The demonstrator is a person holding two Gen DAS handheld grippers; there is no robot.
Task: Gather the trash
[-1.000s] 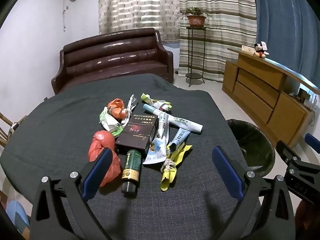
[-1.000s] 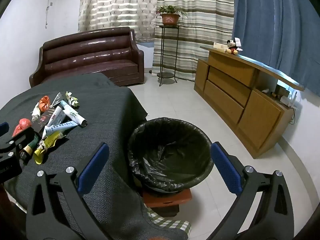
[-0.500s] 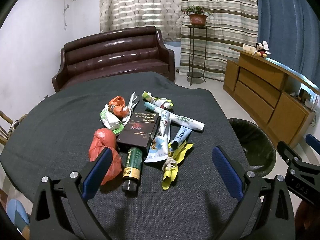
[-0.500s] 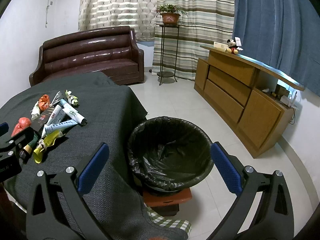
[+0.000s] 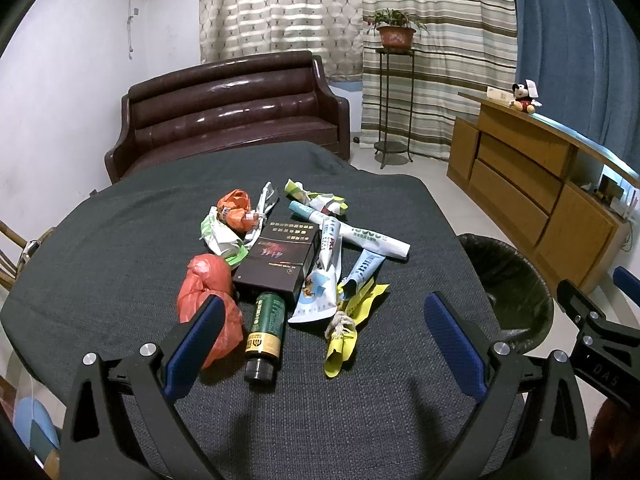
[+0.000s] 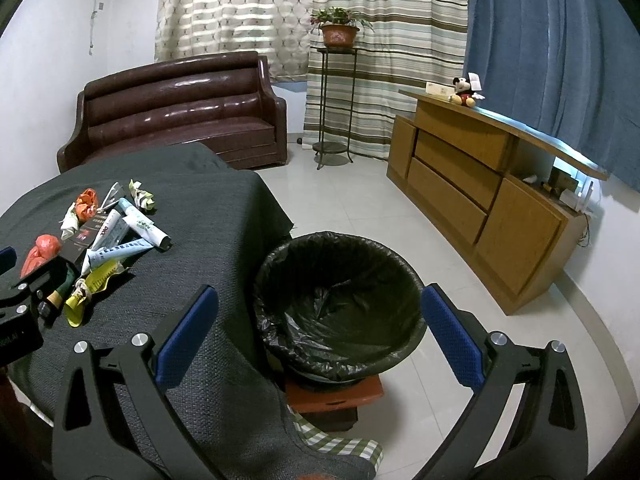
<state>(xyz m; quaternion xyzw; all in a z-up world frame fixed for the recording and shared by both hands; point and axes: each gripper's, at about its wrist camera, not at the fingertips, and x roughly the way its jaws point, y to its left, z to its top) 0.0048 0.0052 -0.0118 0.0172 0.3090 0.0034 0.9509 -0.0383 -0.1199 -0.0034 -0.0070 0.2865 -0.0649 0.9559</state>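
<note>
A pile of trash lies on the dark-clothed table (image 5: 120,240): a red plastic bag (image 5: 208,300), a green bottle (image 5: 266,328), a dark box (image 5: 278,260), several tubes (image 5: 352,232), a yellow wrapper (image 5: 348,328) and an orange wad (image 5: 236,210). My left gripper (image 5: 324,344) is open and empty, just short of the pile. My right gripper (image 6: 320,340) is open and empty, above the black-lined trash bin (image 6: 340,304) beside the table. The bin also shows in the left wrist view (image 5: 508,280).
A brown sofa (image 5: 228,108) stands behind the table. A wooden cabinet (image 6: 488,184) runs along the right wall with a plush toy (image 6: 464,88) on it. A plant stand (image 6: 336,100) is by the curtains. The bin sits on a red stool (image 6: 336,396).
The left gripper has drifted slightly, so the pile sits a little lower and right in its view. Both grippers stay open. The right view is nearly unchanged.
</note>
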